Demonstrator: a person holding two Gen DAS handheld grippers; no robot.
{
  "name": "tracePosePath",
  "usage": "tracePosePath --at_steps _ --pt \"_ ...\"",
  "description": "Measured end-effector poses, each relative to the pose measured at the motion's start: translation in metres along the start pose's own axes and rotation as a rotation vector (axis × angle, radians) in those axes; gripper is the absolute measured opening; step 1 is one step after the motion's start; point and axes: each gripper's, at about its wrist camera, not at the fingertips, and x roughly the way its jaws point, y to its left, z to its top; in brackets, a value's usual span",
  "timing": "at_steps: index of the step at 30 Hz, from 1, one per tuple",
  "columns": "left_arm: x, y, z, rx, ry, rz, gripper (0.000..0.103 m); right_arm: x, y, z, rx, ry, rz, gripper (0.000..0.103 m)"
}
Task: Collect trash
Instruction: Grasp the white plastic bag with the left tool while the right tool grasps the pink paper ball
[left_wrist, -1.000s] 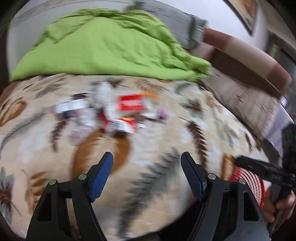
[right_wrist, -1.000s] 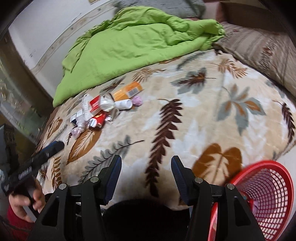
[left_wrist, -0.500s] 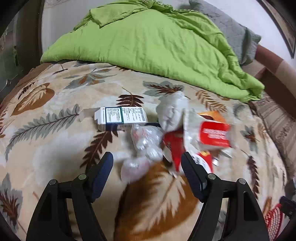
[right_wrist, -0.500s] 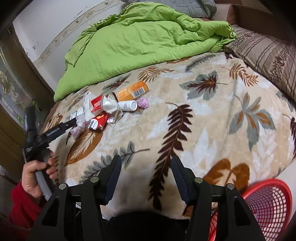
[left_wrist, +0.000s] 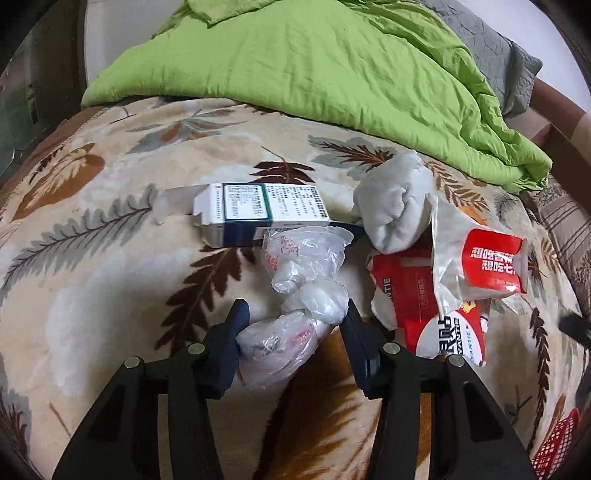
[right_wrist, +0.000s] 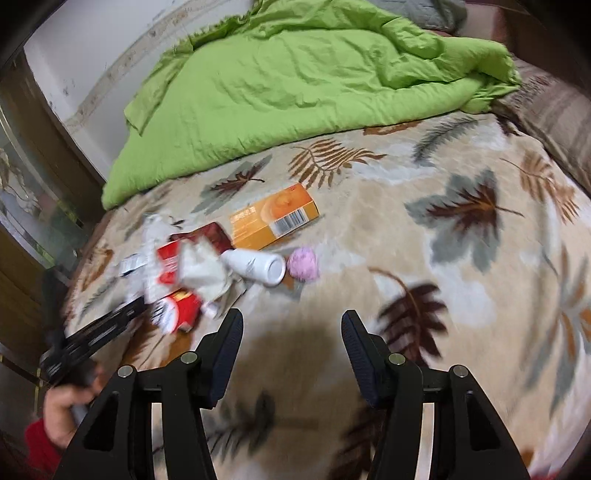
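Observation:
A heap of trash lies on the leaf-patterned blanket (left_wrist: 92, 280). My left gripper (left_wrist: 293, 325) is open, its jaws on either side of a knotted clear plastic bag (left_wrist: 280, 339). Beyond it lie a white medicine box (left_wrist: 258, 212), a crumpled white tissue (left_wrist: 395, 206) and red wrappers (left_wrist: 491, 266). My right gripper (right_wrist: 291, 336) is open and empty above the blanket. Ahead of it lie a white bottle (right_wrist: 258, 266), a pink ball (right_wrist: 303, 265), an orange box (right_wrist: 275, 221) and the red wrappers (right_wrist: 177, 291).
A green duvet (left_wrist: 332, 62) is bunched at the back of the bed. A red basket (left_wrist: 554, 450) shows at the lower right edge of the left wrist view. Striped pillows (right_wrist: 554, 122) lie at the right.
My left gripper has moved forward to the heap, and its jaws now flank the plastic bag. My right gripper has moved closer to the trash; the red basket has left its view.

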Motion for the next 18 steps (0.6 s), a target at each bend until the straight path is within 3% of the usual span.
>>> tracePosePath --at_steps 5,13,18 --pt "-0.007 -0.004 -0.001 0.032 -0.028 0.004 0.049 0.042 -0.009 0.023 0.054 0.027 -0.008 0.044" --pt "-0.004 -0.008 0.001 0.048 -0.023 -0.014 0.049 0.080 -0.012 0.035 0.099 0.069 -0.002 0.029" --pt "-0.007 -0.009 0.002 0.052 -0.033 -0.017 0.049 0.080 -0.010 0.030 0.091 0.052 -0.008 0.027"
